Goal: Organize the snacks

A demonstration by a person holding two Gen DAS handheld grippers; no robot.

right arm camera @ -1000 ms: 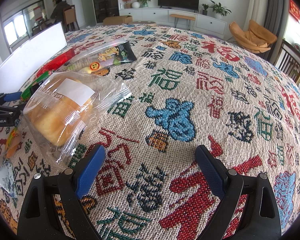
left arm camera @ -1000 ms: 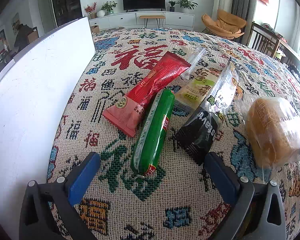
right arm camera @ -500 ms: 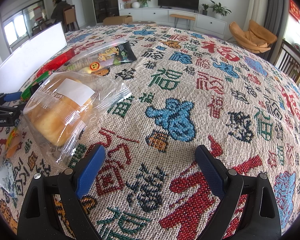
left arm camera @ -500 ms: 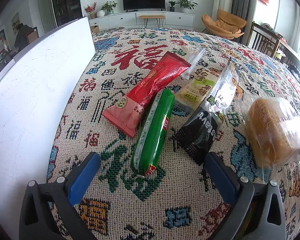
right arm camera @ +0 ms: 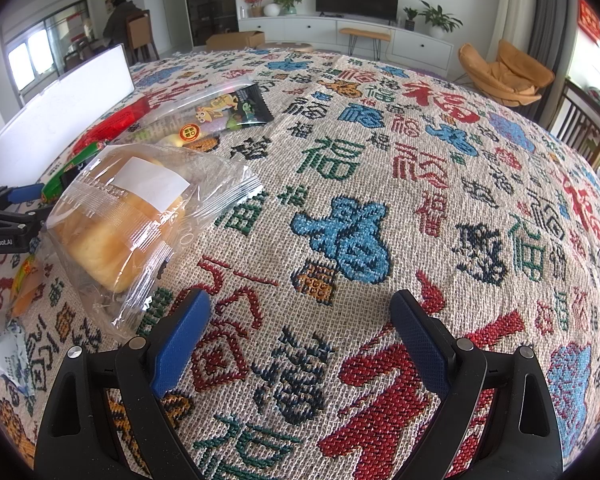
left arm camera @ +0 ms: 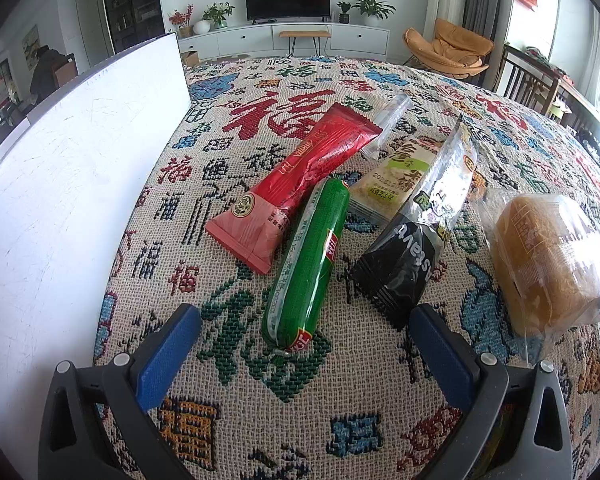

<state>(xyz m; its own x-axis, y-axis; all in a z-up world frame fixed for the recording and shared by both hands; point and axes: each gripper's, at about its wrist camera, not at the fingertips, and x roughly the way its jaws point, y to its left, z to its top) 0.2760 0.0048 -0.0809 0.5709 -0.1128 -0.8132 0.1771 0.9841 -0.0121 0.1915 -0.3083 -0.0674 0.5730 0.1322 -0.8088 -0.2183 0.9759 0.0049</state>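
Several snacks lie on the patterned cloth. A green sausage stick (left arm camera: 308, 264) points toward my left gripper (left arm camera: 304, 332), which is open just short of its near end. Beside it lie a red packet (left arm camera: 300, 180), a black-and-clear packet (left arm camera: 416, 240), a pale cracker pack (left arm camera: 396, 178) and a wrapped bread loaf (left arm camera: 548, 264). My right gripper (right arm camera: 300, 320) is open over bare cloth, with the bread loaf (right arm camera: 124, 216) to its left. The left gripper (right arm camera: 4, 216) shows at the far left of the right wrist view.
A white board (left arm camera: 68, 184) stands along the left side of the cloth (right arm camera: 380, 184). Small wrappers (right arm camera: 24, 280) lie at the near left edge. A cartoon-print packet (right arm camera: 236, 110) lies beyond the bread. Chairs and a TV cabinet stand behind.
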